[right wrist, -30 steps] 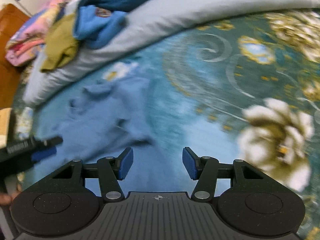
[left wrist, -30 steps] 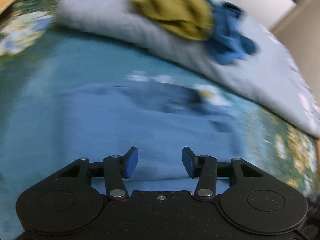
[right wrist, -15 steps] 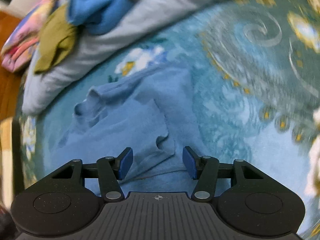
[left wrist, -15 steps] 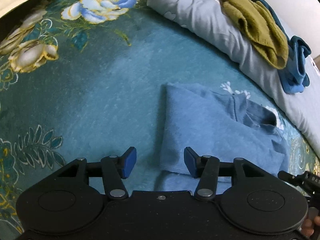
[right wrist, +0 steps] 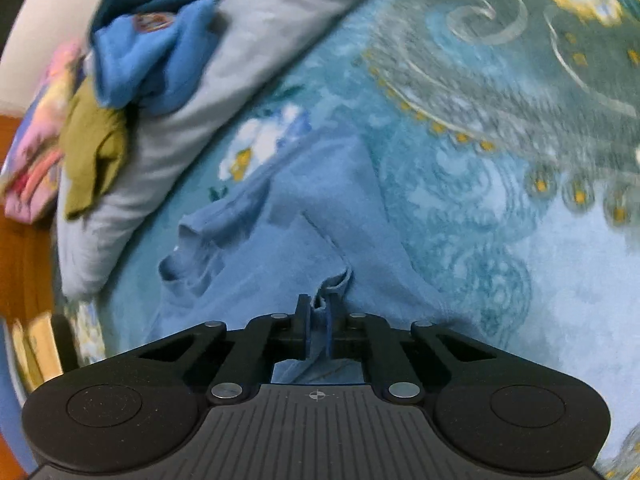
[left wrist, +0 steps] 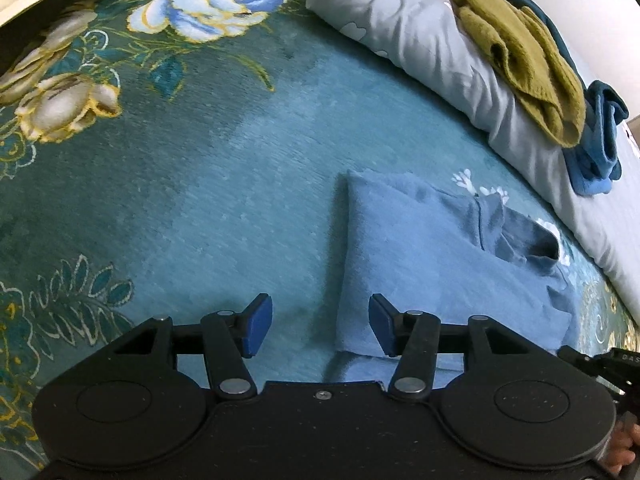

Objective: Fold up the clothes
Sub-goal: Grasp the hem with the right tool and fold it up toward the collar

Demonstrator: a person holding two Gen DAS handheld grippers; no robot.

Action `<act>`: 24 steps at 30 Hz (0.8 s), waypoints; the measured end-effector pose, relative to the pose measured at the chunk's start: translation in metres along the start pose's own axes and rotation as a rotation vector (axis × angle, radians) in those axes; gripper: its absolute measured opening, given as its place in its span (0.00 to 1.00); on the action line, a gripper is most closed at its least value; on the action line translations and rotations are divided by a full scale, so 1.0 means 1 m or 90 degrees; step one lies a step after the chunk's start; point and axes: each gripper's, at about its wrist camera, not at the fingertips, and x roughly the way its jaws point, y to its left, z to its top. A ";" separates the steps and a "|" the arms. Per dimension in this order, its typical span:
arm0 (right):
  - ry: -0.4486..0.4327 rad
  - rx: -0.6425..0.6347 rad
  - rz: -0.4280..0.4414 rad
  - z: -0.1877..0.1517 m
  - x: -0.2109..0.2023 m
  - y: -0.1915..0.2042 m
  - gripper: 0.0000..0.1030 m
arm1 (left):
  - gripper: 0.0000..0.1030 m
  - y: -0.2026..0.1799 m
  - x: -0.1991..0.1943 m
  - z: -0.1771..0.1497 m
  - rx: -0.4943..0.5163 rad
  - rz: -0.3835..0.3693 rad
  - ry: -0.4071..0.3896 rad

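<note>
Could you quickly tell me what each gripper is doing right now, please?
Left gripper: open, holding nothing, at the blue shirt edge.
Right gripper: shut on the blue shirt's fabric.

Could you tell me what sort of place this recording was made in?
Probably a bedroom: a plush teal floral blanket covers what looks like a bed, with a grey pillow along its far edge. Loose clothes lie on the pillow, and a blue shirt is spread out for folding.

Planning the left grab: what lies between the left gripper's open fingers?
In the left wrist view, the left gripper spans bare teal carpet and the blue shirt's folded edge.
</note>
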 end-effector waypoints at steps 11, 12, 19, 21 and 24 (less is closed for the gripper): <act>-0.063 -0.097 -0.091 0.003 -0.018 -0.007 0.04 | 0.53 0.002 0.001 -0.002 0.002 -0.009 0.007; -0.057 -0.092 -0.093 0.003 -0.016 -0.010 0.04 | 0.54 0.002 0.001 -0.003 0.004 -0.008 0.008; -0.044 -0.130 -0.109 0.000 -0.011 -0.004 0.06 | 0.55 0.000 0.000 0.001 0.017 -0.019 0.002; -0.046 -0.144 -0.083 0.000 -0.016 0.001 0.16 | 0.55 -0.004 0.002 0.005 0.023 -0.025 0.000; -0.047 -0.174 -0.079 0.006 -0.013 0.007 0.26 | 0.56 -0.010 0.005 0.010 0.029 -0.033 -0.001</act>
